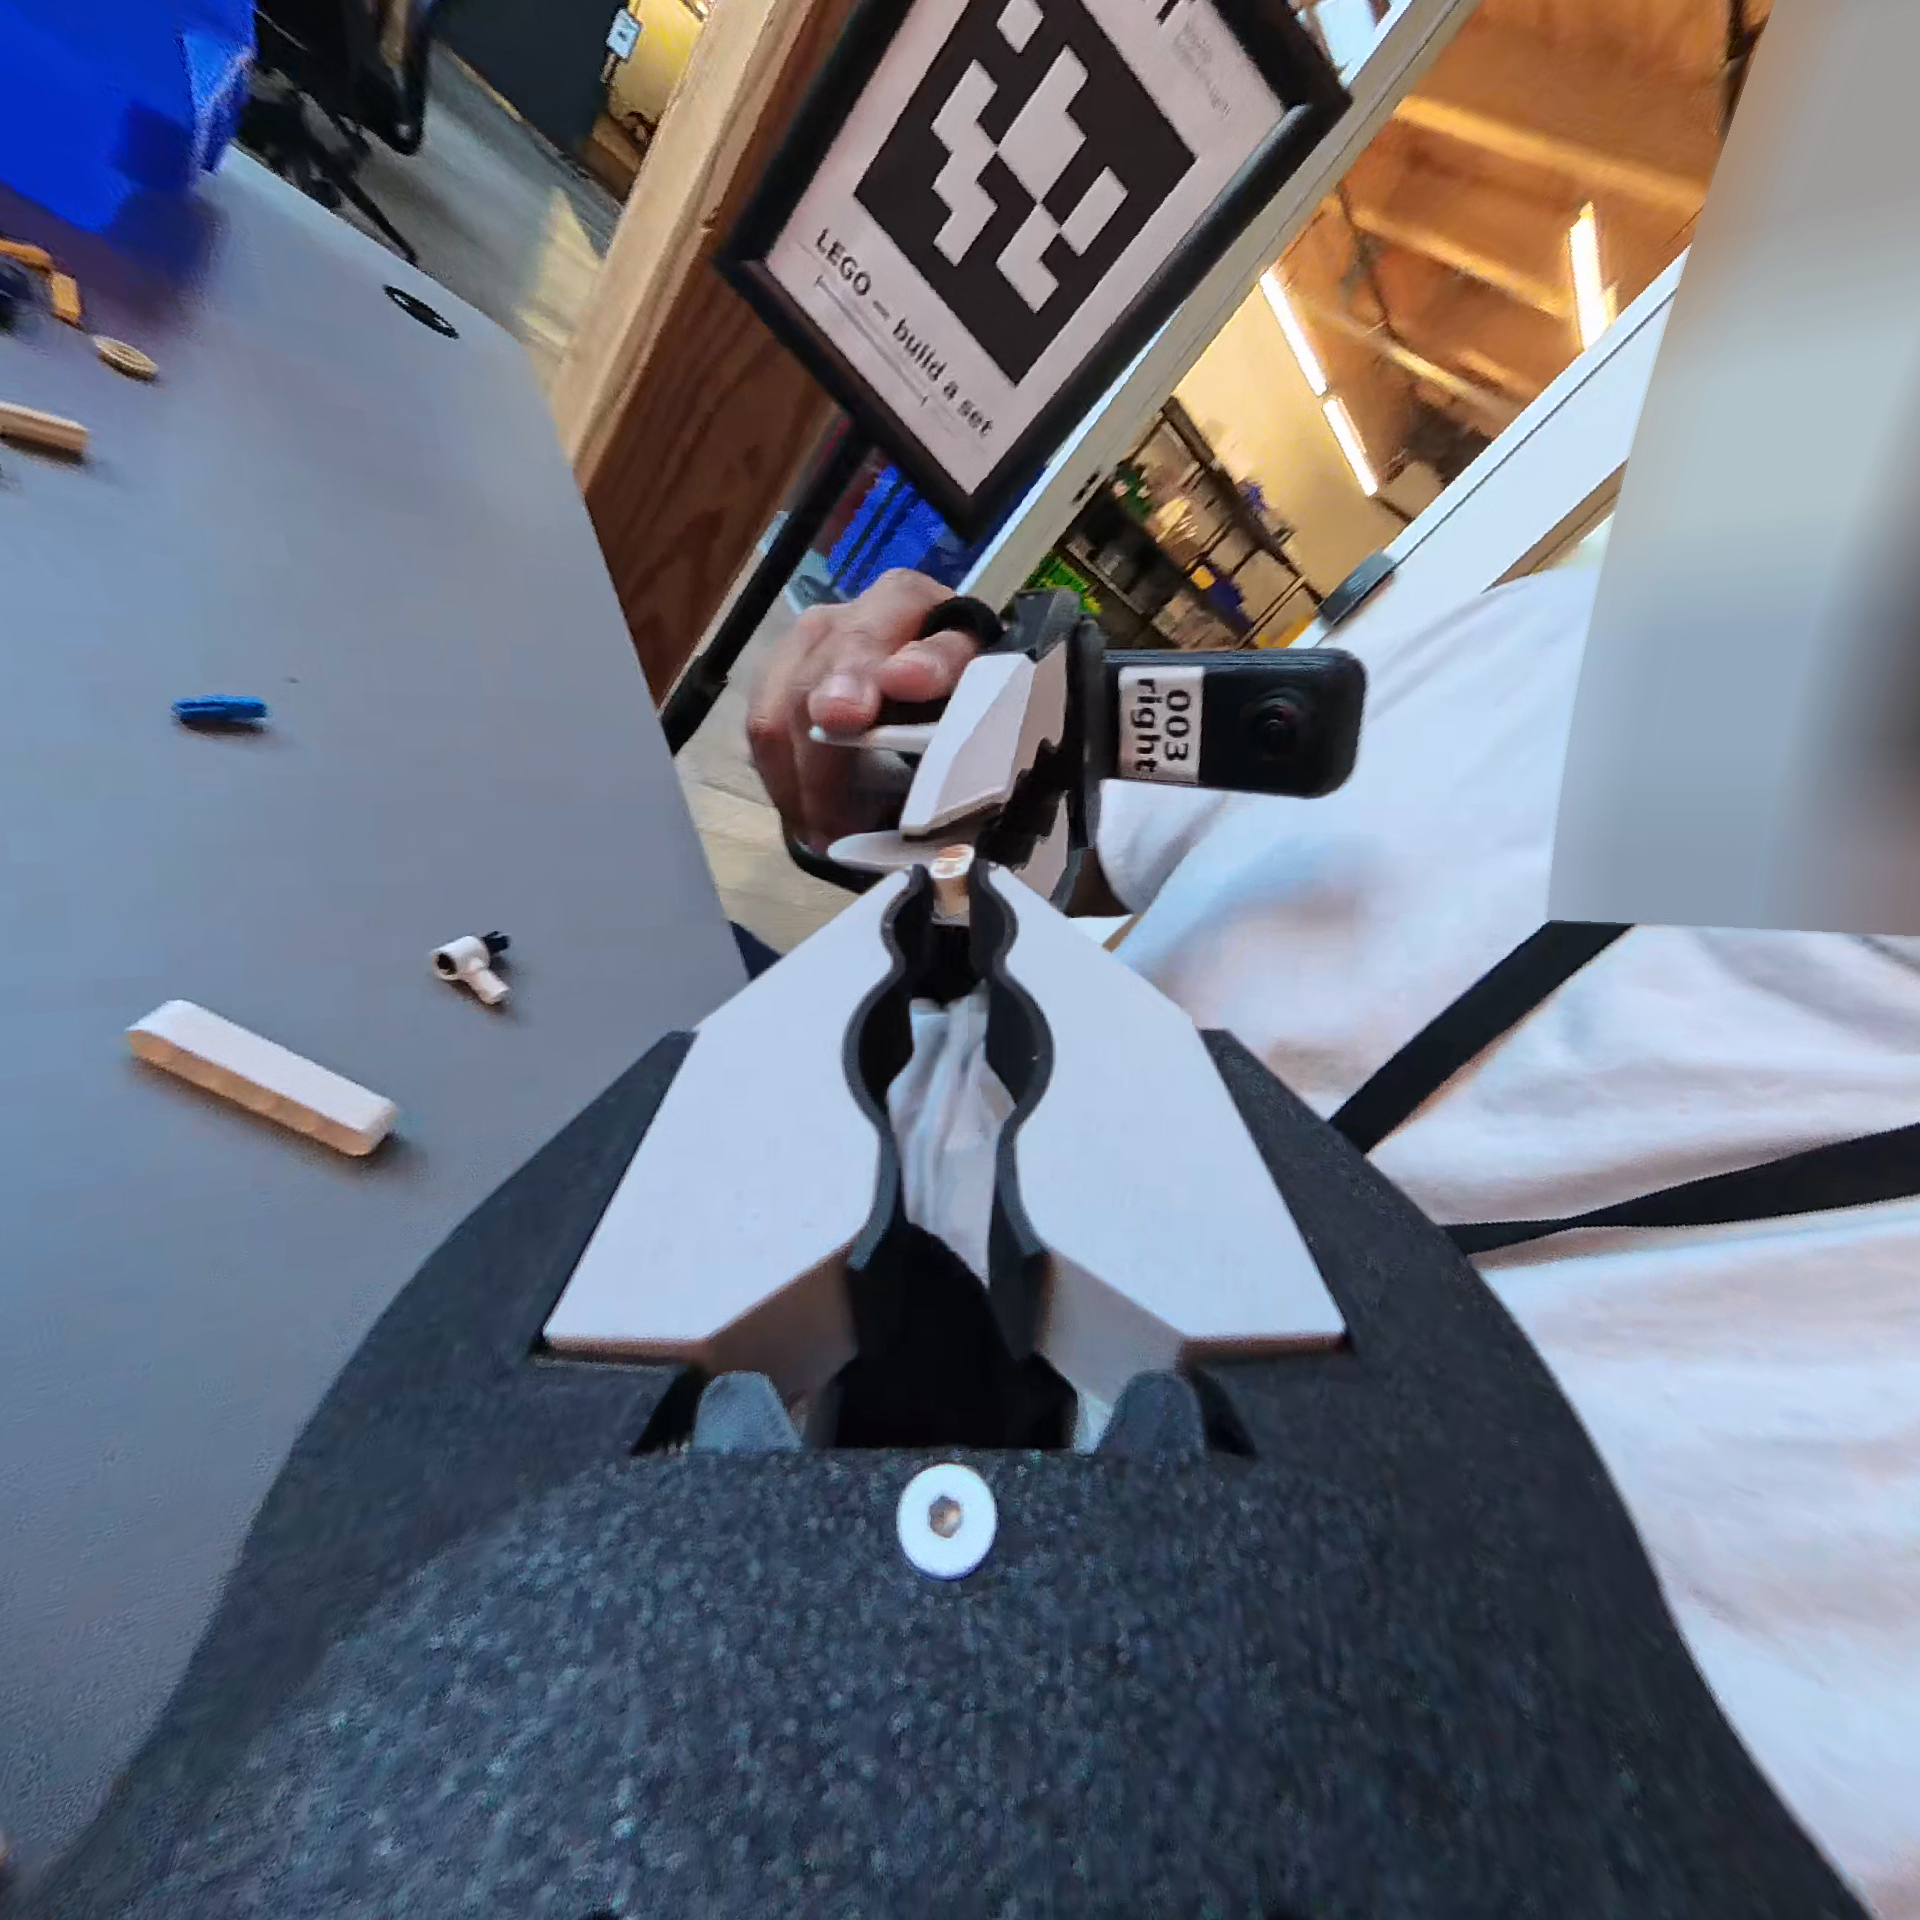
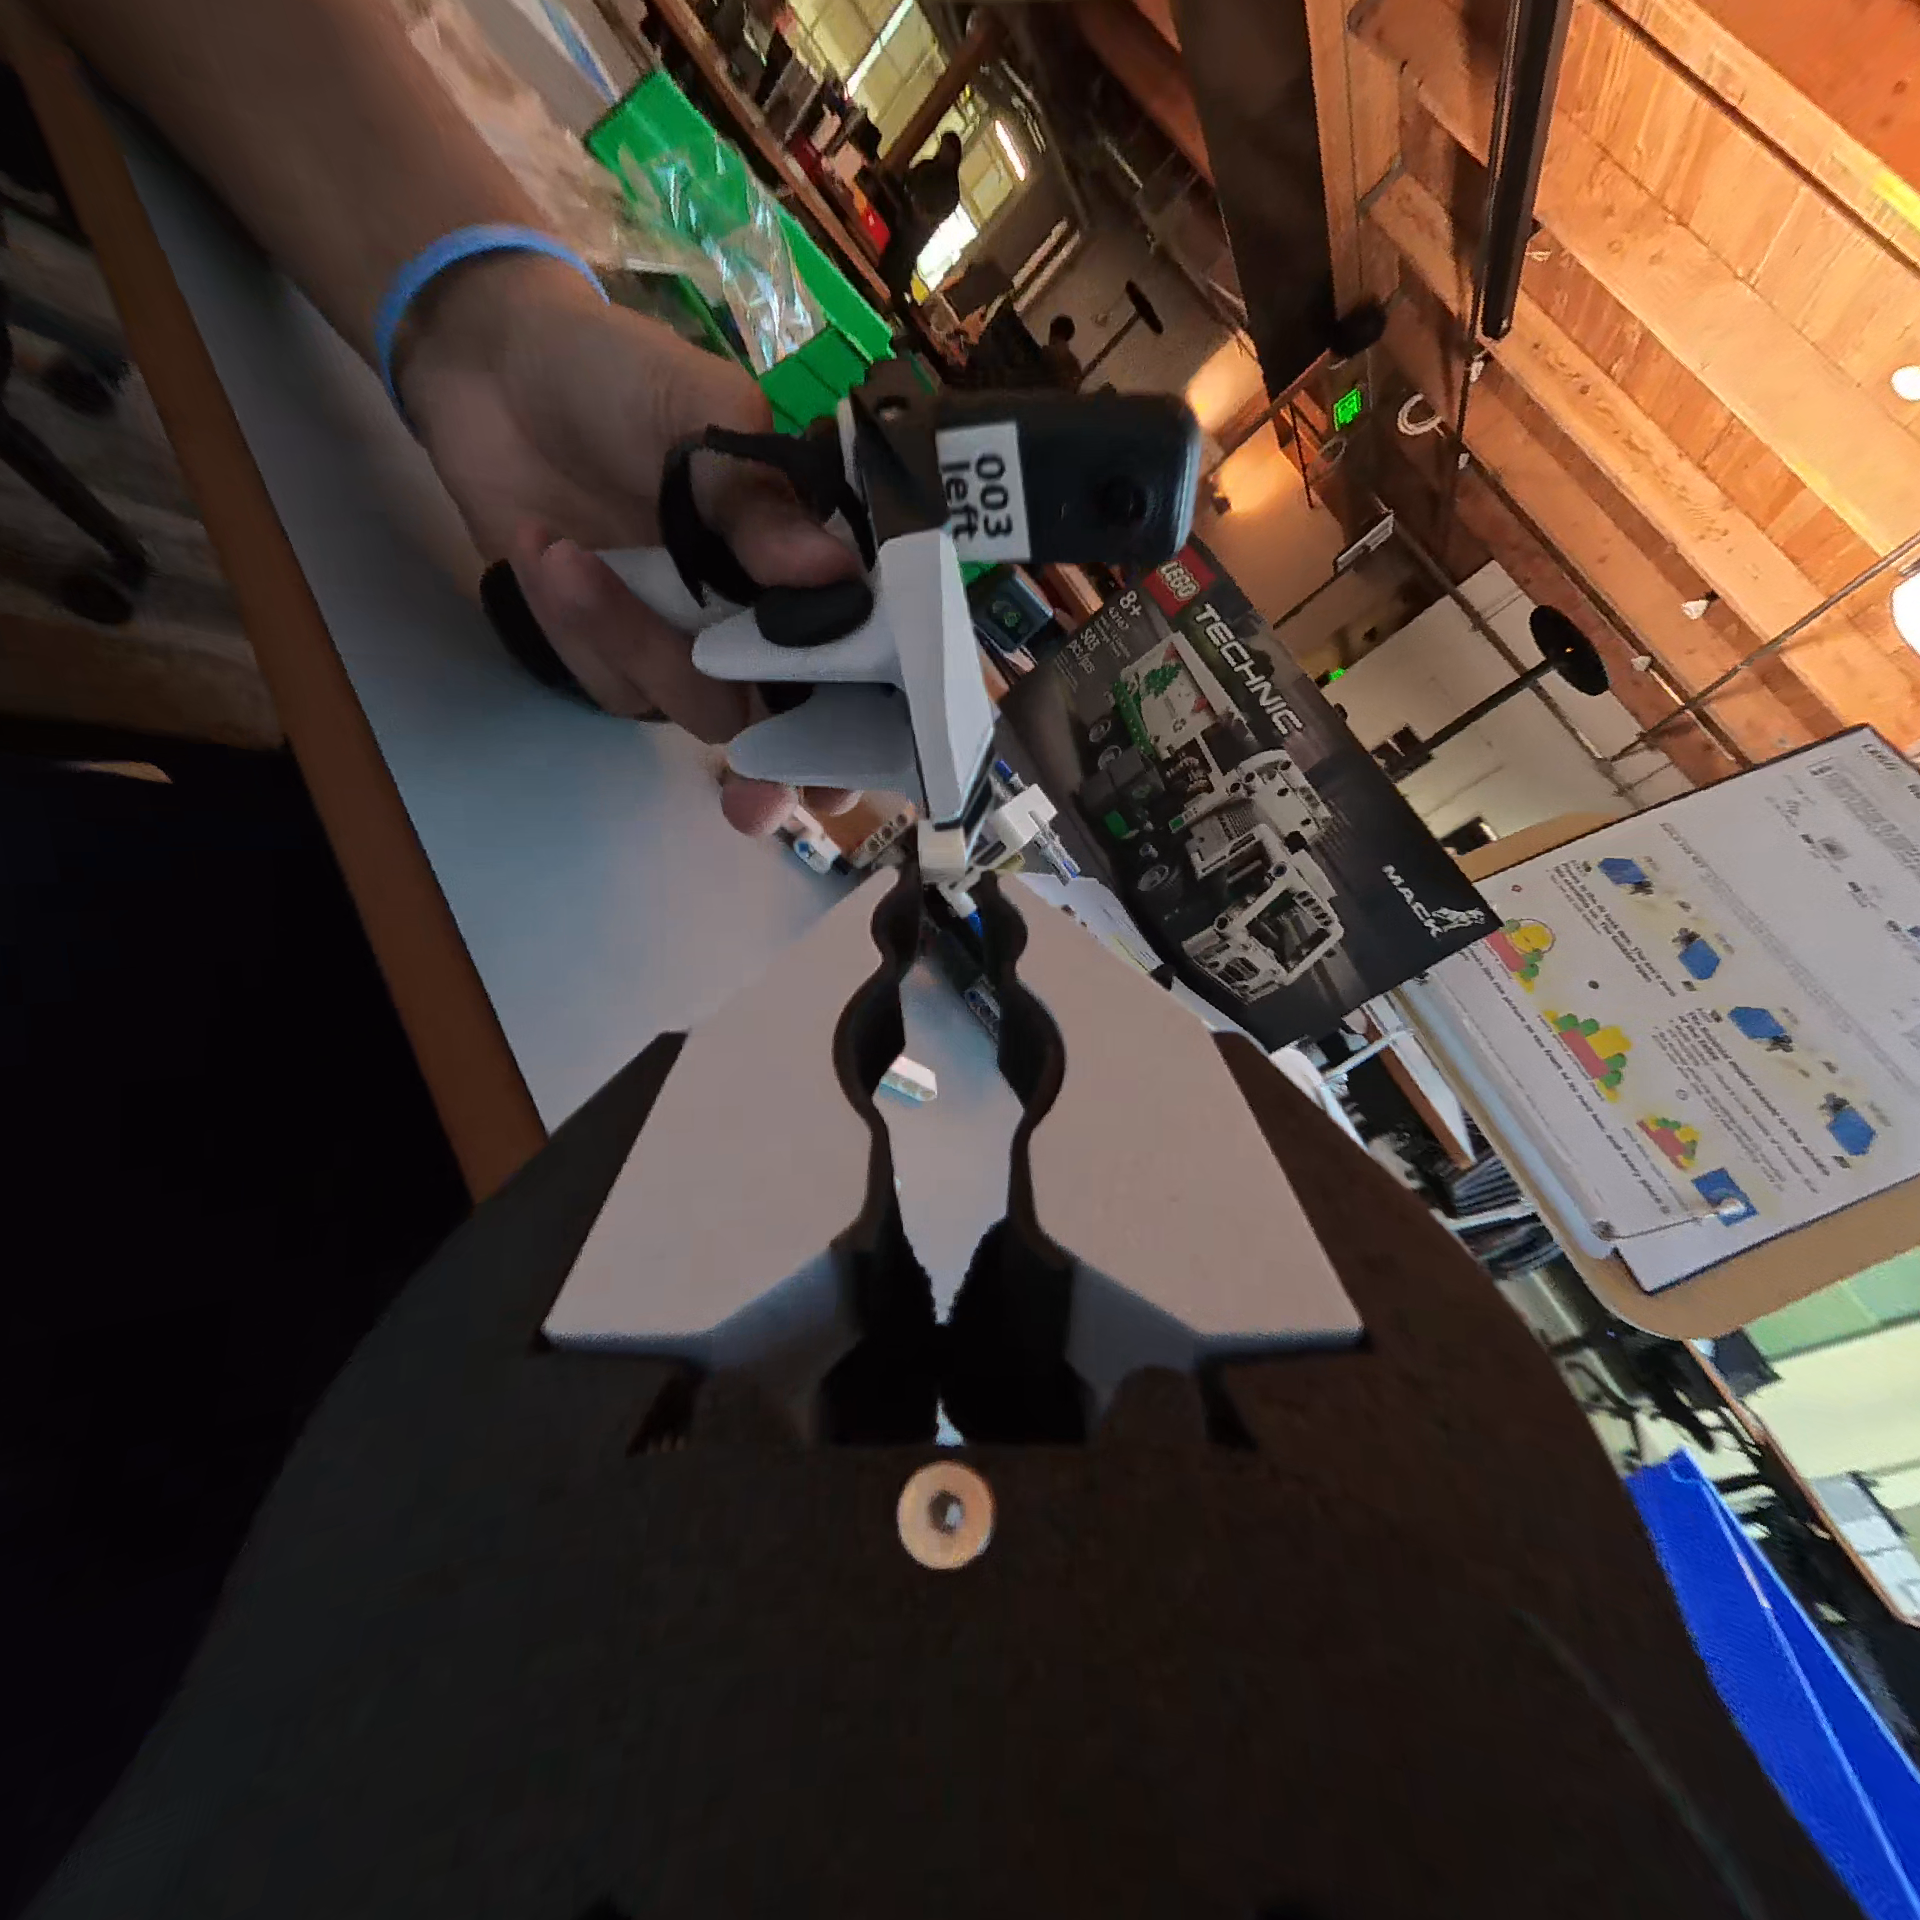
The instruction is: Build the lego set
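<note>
Jaws of both grippers pinch shut, left gripper (image 1: pixel 943 883) on a small white piece (image 2: pixel 940 847), right gripper (image 2: pixel 951 894) meeting it tip-to-tip above the surface (image 1: pixel 312 727), seemingly to join parts.

My two white-fingered, black-bodied handheld grippers, left gripper (image 1: pixel 943 883) and right gripper (image 2: pixel 951 894), tip to tip, jaws nearly closed.

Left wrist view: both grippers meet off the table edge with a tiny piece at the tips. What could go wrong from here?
1. The small piece is held only at the fingertips of the left gripper; a slip would drop it past the table.
2. The right gripper is very close, so misalignment may knock the piece loose.
</note>
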The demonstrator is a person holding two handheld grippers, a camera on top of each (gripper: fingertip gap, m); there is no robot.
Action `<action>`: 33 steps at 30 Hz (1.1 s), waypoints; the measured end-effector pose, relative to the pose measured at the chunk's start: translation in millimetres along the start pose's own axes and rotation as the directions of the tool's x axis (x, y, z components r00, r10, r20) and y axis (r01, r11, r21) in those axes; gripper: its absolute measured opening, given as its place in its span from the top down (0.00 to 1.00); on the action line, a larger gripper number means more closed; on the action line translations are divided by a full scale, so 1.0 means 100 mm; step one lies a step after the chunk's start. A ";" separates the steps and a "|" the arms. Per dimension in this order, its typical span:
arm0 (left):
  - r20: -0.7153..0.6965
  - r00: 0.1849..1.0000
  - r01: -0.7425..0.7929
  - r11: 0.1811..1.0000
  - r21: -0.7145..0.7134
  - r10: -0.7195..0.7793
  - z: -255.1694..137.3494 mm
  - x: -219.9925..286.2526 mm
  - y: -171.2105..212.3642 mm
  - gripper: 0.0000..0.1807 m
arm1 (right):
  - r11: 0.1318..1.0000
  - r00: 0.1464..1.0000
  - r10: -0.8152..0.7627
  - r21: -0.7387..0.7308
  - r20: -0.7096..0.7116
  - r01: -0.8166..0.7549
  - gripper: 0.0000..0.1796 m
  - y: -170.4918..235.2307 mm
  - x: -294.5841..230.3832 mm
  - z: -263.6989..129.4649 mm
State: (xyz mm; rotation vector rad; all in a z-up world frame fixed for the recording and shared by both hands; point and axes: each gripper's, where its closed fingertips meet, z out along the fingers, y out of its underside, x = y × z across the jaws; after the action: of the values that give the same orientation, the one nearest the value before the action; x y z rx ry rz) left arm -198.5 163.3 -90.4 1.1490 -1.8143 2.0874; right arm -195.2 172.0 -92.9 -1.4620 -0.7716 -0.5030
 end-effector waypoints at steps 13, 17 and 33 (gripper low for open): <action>0.215 0.870 -0.426 0.896 -0.127 0.444 -0.01 -0.09 0.05 0.97 | 0.932 0.911 0.362 -0.045 0.199 -0.361 0.97 0.09 -0.10 0.04; 0.210 0.822 -0.494 0.846 -0.199 0.530 -0.02 -0.09 0.10 0.98 | 0.829 0.769 0.549 -0.094 0.326 -0.552 0.98 0.11 -0.20 0.03; 0.198 0.746 -0.598 0.770 -0.221 0.636 -0.03 0.00 0.09 0.98 | 0.460 0.290 0.802 -0.230 0.523 -0.857 0.93 0.00 -0.20 -0.01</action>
State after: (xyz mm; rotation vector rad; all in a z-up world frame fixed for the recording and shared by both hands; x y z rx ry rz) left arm -204.8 163.7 -97.6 0.8871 -2.7397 2.1147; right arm -208.5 168.0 -107.3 -1.7083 -0.3337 0.8577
